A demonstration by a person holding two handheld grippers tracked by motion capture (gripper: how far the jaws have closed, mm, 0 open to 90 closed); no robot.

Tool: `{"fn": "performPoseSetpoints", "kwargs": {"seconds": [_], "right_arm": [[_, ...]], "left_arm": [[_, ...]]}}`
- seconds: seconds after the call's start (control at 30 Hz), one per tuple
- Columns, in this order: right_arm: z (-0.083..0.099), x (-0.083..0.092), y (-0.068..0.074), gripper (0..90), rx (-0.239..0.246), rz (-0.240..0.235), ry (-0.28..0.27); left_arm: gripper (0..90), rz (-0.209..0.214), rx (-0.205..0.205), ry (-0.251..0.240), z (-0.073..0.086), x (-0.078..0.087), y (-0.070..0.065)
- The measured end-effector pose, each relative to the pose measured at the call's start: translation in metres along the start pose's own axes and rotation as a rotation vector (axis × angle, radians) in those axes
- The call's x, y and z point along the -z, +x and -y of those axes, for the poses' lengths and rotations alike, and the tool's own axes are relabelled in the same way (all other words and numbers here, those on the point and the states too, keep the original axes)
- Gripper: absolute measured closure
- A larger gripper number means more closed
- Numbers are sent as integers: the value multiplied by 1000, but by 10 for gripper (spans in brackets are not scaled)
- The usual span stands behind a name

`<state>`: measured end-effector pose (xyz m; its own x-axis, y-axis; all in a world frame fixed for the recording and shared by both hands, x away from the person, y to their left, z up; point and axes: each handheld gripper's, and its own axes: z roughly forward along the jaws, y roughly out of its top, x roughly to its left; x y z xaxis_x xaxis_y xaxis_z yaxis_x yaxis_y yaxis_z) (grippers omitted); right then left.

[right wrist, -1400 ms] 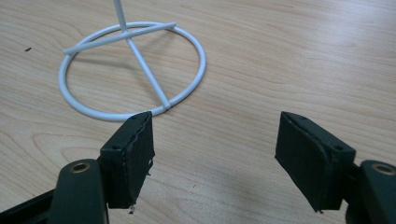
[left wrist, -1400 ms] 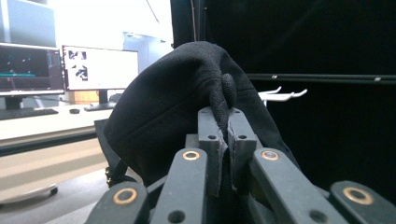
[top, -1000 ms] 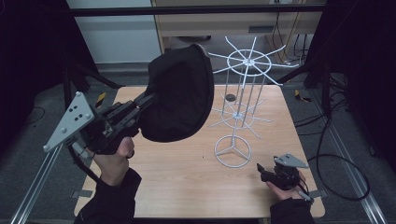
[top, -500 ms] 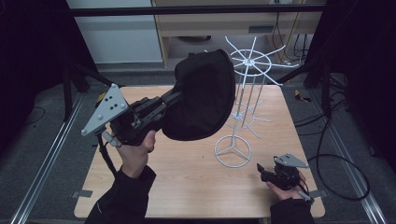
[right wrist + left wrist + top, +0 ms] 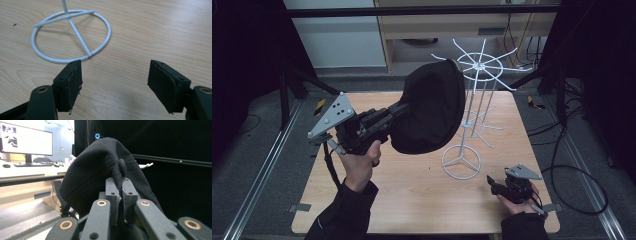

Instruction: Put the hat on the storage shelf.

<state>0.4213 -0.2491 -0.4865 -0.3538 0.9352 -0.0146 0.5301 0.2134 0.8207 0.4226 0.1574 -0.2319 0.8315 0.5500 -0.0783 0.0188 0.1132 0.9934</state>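
Left gripper: fingers clamp black hat, airborne at 9 o'clock of wire rack. Step, judged: hanging hat; next, hook onto prong. Right gripper: fingers apart, empty, on worktop.

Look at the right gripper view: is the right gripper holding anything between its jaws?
No, the right gripper has its jaws wide apart over bare wooden table.

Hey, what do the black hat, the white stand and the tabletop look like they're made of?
Black hat: soft knit or fleece fabric, matte, with a fuzzy nap and folds where the left gripper pinches it. White stand: thin rod or wire, probably painted metal, smooth with a slight sheen on its ring base. Table: wood or wood-look laminate, with visible light grain; which one is unclear.
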Motion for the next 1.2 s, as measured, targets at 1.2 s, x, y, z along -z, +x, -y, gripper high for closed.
{"fn": "performPoseSetpoints", "kwargs": {"seconds": [1.2], "right_arm": [[1, -2, 0, 278, 14, 9, 13]], "left_arm": [[742, -97, -88, 214, 44, -19, -2]]}}
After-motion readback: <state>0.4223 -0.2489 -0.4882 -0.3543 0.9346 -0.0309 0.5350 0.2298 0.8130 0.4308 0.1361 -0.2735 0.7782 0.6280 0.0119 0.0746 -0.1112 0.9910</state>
